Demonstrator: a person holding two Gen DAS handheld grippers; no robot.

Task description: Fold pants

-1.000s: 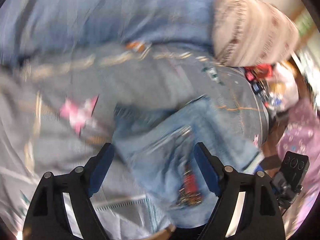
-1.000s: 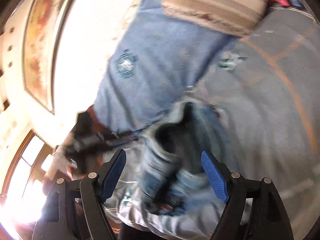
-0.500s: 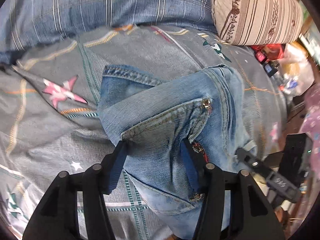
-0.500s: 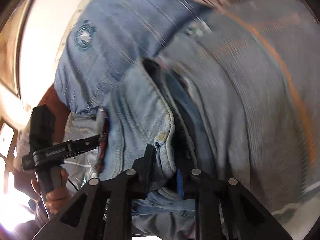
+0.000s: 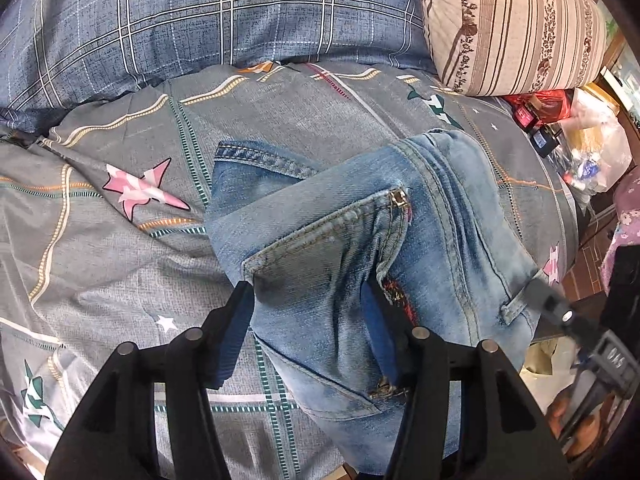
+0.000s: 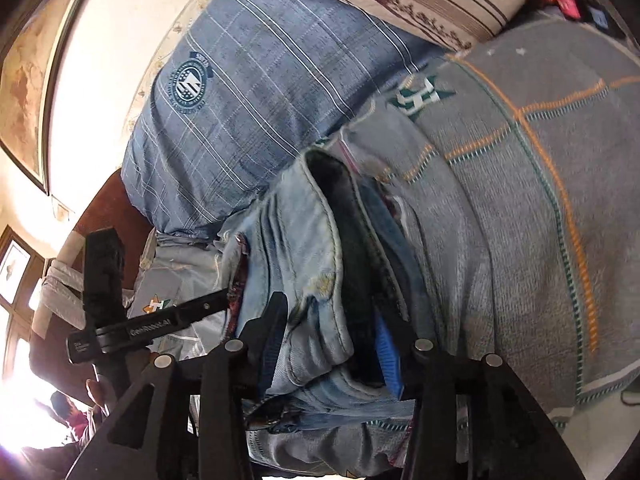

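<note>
The folded blue jeans (image 5: 420, 248) lie on the grey patterned bedspread (image 5: 100, 264), pocket and zipper up. My left gripper (image 5: 308, 304) is closed on the near edge of the jeans, denim bunched between its fingers. In the right wrist view the jeans (image 6: 304, 248) show edge on, with their stacked layers visible. My right gripper (image 6: 332, 320) is shut on the thick folded edge at the bed's side. The right gripper's body (image 5: 568, 320) shows at the right of the left wrist view; the left gripper's body (image 6: 132, 328) shows at the left of the right wrist view.
A blue plaid pillow (image 5: 208, 20) and a beige striped pillow (image 5: 512, 28) lie at the head of the bed. Clutter of bags and small boxes (image 5: 568, 132) sits beyond the bed's right edge. A wall with a framed picture (image 6: 24, 80) is behind.
Both grippers were open a second ago and have closed on the folded jeans. The views have steadied and the jeans lie more settled on the bed.
</note>
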